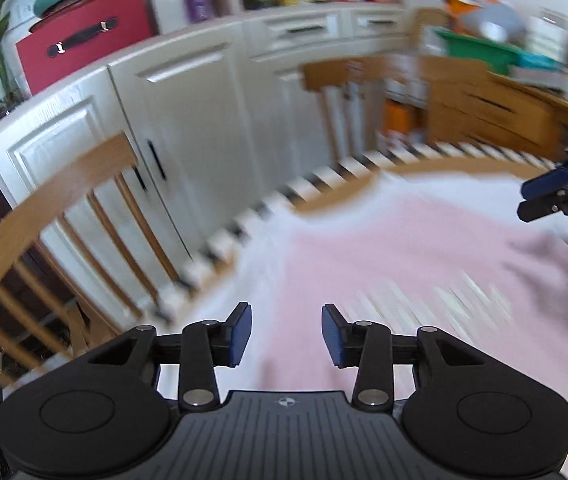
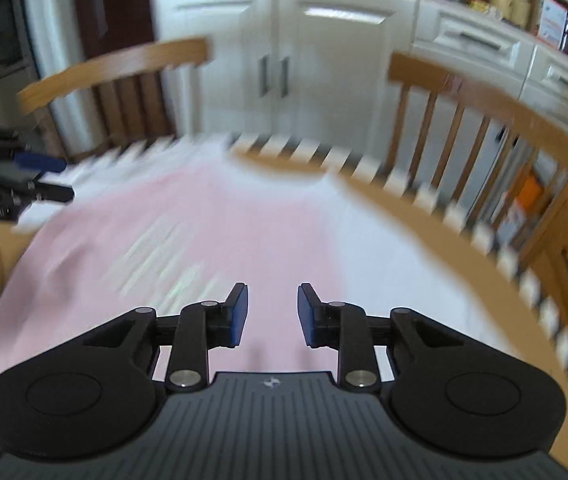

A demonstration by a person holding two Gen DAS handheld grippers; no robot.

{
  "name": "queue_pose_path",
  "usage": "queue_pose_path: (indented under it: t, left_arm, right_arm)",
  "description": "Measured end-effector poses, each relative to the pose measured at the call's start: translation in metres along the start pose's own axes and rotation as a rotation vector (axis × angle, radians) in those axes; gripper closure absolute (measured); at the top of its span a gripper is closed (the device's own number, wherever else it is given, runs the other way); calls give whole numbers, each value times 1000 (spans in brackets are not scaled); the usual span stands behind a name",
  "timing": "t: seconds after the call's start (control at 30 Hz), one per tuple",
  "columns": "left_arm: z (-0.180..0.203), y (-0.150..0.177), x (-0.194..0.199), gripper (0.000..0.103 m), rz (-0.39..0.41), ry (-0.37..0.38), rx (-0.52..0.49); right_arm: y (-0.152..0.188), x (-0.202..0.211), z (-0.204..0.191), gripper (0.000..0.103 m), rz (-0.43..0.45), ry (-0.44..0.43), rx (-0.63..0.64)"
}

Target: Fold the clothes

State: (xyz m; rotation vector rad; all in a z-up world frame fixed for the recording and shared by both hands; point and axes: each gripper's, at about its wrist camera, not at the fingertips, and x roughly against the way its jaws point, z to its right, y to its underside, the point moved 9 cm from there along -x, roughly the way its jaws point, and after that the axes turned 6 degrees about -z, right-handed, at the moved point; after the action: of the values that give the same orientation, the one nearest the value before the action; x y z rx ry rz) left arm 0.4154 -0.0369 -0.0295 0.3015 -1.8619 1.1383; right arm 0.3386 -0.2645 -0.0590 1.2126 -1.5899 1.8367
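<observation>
Left wrist view: the left gripper (image 1: 286, 334) fills the bottom of the frame, its two blue-padded fingers (image 1: 240, 334) standing apart with nothing between them. Just past them the pink garment (image 1: 403, 248) lies spread over the wooden counter (image 1: 463, 165), filling the lower right and centre of the frame. A white part of the cloth runs along the garment's left side and far edge. A faint striped print in the lower right of the garment is too blurred to read. A black-and-white checked band (image 1: 284, 196) follows the counter's far rim. At the right edge, mid-height, the right gripper (image 1: 539, 196) reaches in above the cloth; whether it touches the garment cannot be told. A wooden chair (image 1: 44, 208) stands at the left, white cabinets (image 1: 188, 128) behind it, and a red box (image 1: 84, 40) sits on top at the upper left.

Right wrist view: the right gripper (image 2: 272, 314) occupies the bottom of the frame, fingers parted and empty. The pink garment (image 2: 220, 232) spreads ahead of it across the centre and left, with its white part to the right and along the far edge. The left gripper (image 2: 50, 178) shows at the left edge, mid-height, low over the cloth's far corner. Two wooden chairs (image 2: 463, 120) stand beyond the counter (image 2: 423, 224), against the white cabinets (image 2: 323, 60).
</observation>
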Motion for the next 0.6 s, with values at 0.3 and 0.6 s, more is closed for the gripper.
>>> queue_pose_path:
  t: [0.3,0.6]
  left_arm:
    - [71,172,112,52,-185,-3,117]
    - [104,231,143,52,-209,8,351]
  right_arm:
    - [195,102,-53,67,-173,-43,-123]
    - [245,119,-73,60,-191,-135,-276]
